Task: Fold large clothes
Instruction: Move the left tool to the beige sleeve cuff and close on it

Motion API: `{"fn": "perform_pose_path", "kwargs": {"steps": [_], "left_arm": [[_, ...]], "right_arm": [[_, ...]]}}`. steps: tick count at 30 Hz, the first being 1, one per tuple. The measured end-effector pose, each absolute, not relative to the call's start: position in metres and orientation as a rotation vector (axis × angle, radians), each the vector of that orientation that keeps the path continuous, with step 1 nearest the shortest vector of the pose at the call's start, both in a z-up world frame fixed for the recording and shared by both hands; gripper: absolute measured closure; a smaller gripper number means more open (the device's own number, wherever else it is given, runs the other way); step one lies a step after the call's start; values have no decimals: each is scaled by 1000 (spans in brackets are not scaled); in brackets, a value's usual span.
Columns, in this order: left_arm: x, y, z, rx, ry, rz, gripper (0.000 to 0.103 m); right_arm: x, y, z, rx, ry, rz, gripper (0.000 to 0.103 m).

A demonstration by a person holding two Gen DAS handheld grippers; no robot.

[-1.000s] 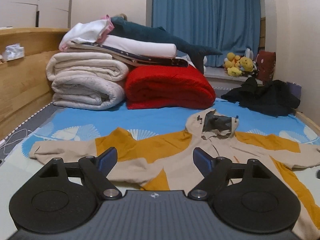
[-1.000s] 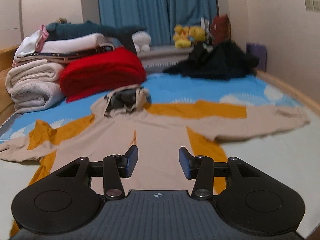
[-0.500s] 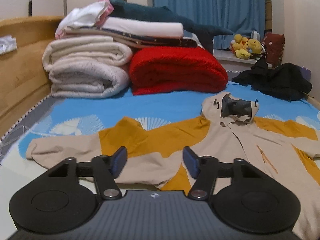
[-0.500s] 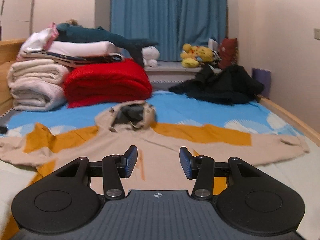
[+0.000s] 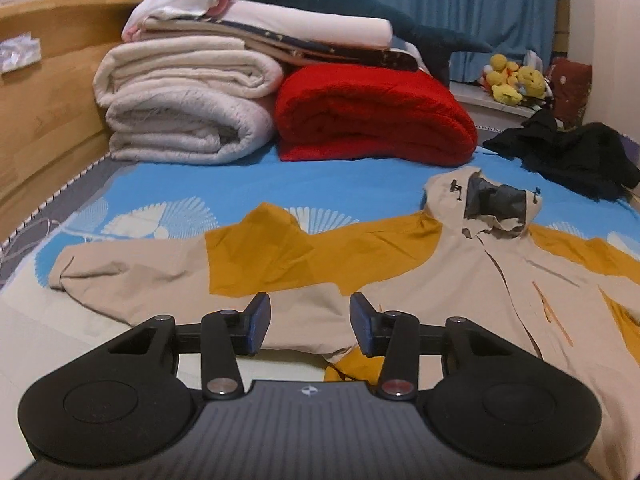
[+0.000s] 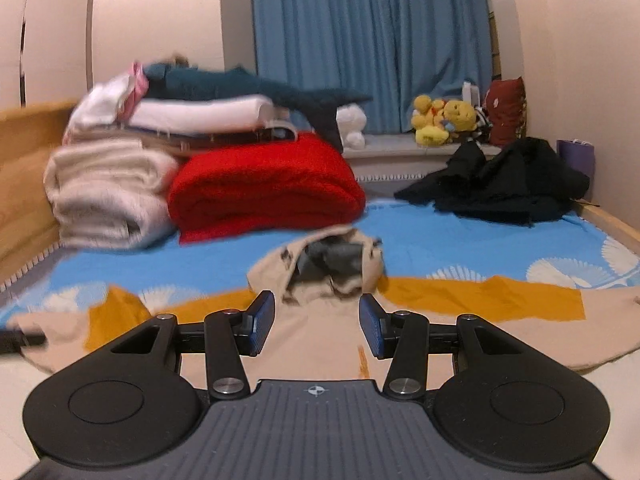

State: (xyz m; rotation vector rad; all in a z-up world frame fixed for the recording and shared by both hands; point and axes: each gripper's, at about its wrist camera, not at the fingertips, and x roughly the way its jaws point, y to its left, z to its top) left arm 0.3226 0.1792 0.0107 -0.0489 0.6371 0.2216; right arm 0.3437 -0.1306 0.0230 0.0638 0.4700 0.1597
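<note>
My left gripper (image 5: 306, 322) is closing, nothing clamped yet, over the jacket (image 5: 400, 280) sleeve. Jacket's spread flat on the bed (image 5: 240, 184); its hem is cut off below. Right gripper (image 6: 317, 322) apart, empty; right view's blurry.

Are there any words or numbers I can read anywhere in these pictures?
No readable words or numbers anywhere.
Left gripper body: a small round cross emblem, no letters.
Right gripper body: the same emblem.
Jacket: no print that shows.
Red cushion by the curtain: pale spots, too blurred to read.
</note>
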Motion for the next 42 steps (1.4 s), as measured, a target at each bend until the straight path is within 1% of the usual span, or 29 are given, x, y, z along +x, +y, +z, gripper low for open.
{"fn": "perform_pose_path", "kwargs": {"steps": [2, 5, 6, 7, 8, 9, 10, 12, 18, 27, 29, 30, 31, 32, 37, 40, 41, 42], "left_arm": [[326, 188, 8, -82, 647, 236, 54], [335, 212, 3, -176, 661, 257, 55], [337, 219, 1, -203, 662, 264, 59], [339, 229, -2, -236, 664, 275, 66], [340, 238, -7, -265, 665, 285, 69], [341, 247, -11, -286, 669, 296, 73], [342, 256, -16, -303, 675, 312, 75], [343, 275, -27, -344, 684, 348, 76], [345, 338, -57, -436, 682, 433, 76], [358, 438, -92, -554, 627, 502, 73], [363, 456, -99, -577, 617, 518, 64], [365, 466, -103, -588, 615, 536, 54], [367, 476, -107, -604, 613, 556, 47], [368, 484, -111, -624, 611, 571, 46], [369, 521, -134, -731, 609, 667, 46], [369, 528, -141, -746, 576, 683, 46], [371, 528, -140, -741, 574, 689, 48], [373, 527, -140, -738, 573, 694, 57]], "right_arm": [[352, -129, 15, 74, 513, 159, 55], [360, -130, 14, 90, 499, 169, 55], [361, -131, 14, 91, 488, 173, 55], [363, -132, 13, 90, 482, 180, 59], [364, -134, 11, 88, 482, 181, 63], [365, -137, 8, 86, 484, 181, 76], [367, -140, 5, 86, 490, 181, 84], [370, -147, -5, 97, 504, 176, 87], [385, -163, -28, 127, 598, 141, 86], [403, -163, -42, 125, 637, 165, 86], [406, -163, -45, 124, 649, 170, 86], [408, -163, -46, 119, 656, 173, 86], [409, -162, -47, 114, 661, 179, 86], [410, -161, -49, 106, 668, 186, 86], [414, -161, -54, 110, 698, 199, 86], [418, -162, -56, 128, 719, 192, 86], [418, -163, -57, 129, 725, 187, 86], [418, -163, -58, 132, 729, 185, 86]]}}
